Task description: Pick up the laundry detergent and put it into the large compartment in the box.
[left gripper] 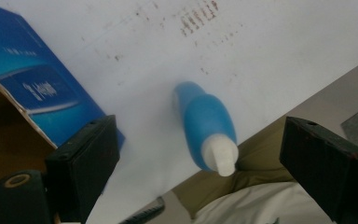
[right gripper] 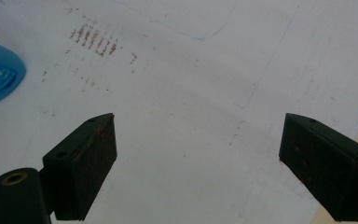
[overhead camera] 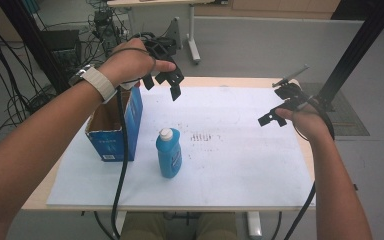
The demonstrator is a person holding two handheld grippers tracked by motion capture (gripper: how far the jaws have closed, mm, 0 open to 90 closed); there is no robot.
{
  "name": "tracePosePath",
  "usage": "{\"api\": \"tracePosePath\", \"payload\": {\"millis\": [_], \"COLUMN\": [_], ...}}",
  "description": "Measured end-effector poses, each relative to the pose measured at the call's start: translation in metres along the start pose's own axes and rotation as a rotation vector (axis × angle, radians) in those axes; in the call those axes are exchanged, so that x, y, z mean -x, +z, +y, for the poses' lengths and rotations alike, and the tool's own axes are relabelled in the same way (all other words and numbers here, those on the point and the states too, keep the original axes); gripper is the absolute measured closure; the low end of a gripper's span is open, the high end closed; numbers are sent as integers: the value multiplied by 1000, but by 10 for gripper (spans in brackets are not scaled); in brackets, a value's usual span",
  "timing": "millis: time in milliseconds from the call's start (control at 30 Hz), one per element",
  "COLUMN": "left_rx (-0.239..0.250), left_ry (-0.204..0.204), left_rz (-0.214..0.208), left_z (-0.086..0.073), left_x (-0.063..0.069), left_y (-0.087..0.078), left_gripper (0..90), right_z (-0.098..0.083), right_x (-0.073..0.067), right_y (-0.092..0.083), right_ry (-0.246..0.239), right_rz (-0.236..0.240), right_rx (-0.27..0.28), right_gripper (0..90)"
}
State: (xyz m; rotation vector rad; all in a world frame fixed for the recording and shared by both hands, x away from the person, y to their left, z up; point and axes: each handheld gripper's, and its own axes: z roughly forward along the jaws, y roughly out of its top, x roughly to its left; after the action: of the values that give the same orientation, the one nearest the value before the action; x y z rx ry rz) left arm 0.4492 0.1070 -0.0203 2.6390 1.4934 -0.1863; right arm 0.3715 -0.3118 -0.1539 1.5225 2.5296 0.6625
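Tongs (overhead camera: 166, 82) raised over box (overhead camera: 111, 142), agape

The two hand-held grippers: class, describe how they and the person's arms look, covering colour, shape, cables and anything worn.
Both the left gripper and the right gripper are black, each with two blocky, flat-faced jaws. The right gripper's pads carry reddish-brown speckles. A black cable trails from the left gripper and another from the right. The forearms are bare of sleeves; the left wrist wears a white-strapped watch.
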Motion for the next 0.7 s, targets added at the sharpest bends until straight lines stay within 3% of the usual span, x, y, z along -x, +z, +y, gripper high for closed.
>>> {"api": "tracePosePath", "payload": {"millis": [333,700], "left_rx": [-15,-40], "left_ry": [-96,-131], "left_rz": [-12,-15], "left_z": [-6,-8], "left_x": [0,8], "left_y": [4,10], "left_gripper": [121,42], "right_z": [-3,-6], "right_x": [-2,-5], "right_y": [-1,-4], "right_ry": [-7,-18], "right_rz": [0,3], "right_rx": [-1,10], "right_gripper": [110,110]}}
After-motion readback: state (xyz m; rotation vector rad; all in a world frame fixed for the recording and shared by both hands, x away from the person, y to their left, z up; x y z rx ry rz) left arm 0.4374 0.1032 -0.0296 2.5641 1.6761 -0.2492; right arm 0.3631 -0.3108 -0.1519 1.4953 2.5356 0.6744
